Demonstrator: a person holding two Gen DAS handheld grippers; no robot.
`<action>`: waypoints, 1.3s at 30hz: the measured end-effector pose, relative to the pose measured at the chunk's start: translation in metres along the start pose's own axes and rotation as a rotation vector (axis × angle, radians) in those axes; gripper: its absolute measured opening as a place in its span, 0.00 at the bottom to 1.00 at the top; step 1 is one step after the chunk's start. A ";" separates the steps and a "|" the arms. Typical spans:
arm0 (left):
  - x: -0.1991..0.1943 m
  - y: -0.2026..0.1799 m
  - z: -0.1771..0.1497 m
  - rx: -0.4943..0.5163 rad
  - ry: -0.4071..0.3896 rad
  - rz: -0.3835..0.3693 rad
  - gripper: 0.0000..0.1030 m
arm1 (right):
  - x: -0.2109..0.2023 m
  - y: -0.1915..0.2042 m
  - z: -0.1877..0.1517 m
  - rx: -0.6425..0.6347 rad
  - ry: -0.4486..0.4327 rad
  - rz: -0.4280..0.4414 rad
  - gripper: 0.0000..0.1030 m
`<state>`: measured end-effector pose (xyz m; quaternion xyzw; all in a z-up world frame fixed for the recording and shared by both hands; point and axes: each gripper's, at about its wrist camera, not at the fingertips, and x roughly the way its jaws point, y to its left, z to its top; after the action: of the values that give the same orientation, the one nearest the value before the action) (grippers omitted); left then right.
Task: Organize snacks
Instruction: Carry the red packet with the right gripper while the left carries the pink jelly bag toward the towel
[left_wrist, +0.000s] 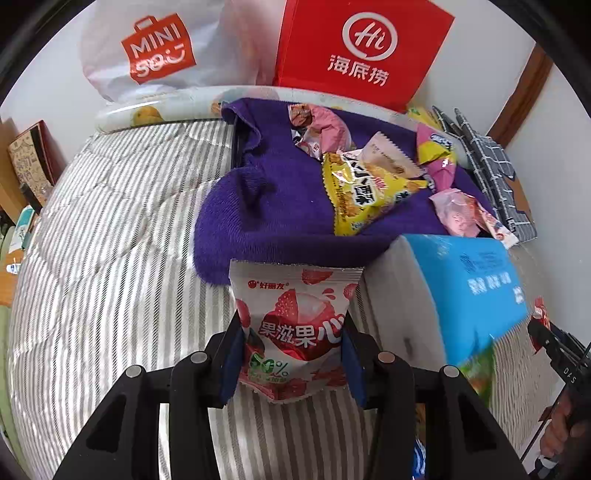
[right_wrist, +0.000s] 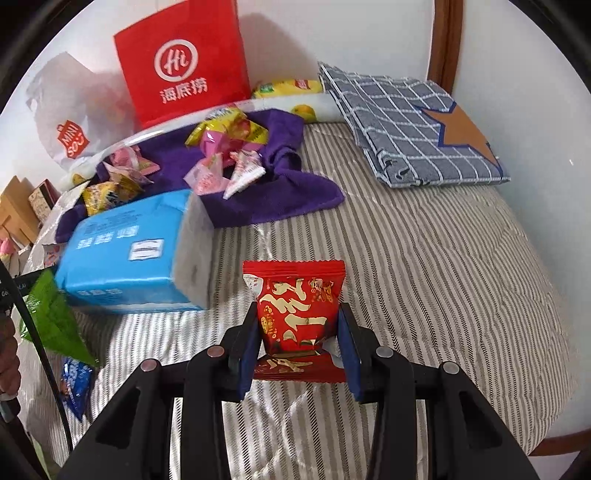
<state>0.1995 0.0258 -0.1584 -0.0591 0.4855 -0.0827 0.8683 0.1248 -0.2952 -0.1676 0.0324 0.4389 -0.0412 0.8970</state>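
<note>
The left tool (left_wrist: 293, 354) pinches a crinkly strawberry gummy packet (left_wrist: 293, 325) over the striped quilted bed (left_wrist: 110, 240), while the right tool (right_wrist: 301, 347) clamps a glossy red snack packet (right_wrist: 299, 310) above another just like it. A light, even squeeze at mid-pouch should keep the slick foil from slipping. More sachets lie heaped on a plush purple towel (left_wrist: 266, 195) beside a soft blue tissue pack (left_wrist: 461, 288).

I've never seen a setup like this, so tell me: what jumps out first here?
Each tool grips a snack: the left tool pinches a strawberry packet, the right tool a red packet. Behind them, a pile of bright snacks lies on a purple towel, near a red paper bag against the wall.
</note>
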 end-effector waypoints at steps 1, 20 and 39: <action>-0.004 0.000 -0.002 0.000 -0.005 -0.001 0.43 | -0.004 0.002 -0.001 -0.005 -0.008 0.002 0.38; -0.099 -0.031 -0.022 0.032 -0.128 -0.030 0.43 | -0.089 0.049 0.014 -0.101 -0.156 0.072 0.38; -0.129 -0.068 -0.003 0.080 -0.181 -0.094 0.43 | -0.106 0.067 0.043 -0.126 -0.197 0.098 0.38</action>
<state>0.1246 -0.0146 -0.0399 -0.0544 0.3980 -0.1368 0.9055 0.1005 -0.2280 -0.0565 -0.0069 0.3482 0.0275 0.9370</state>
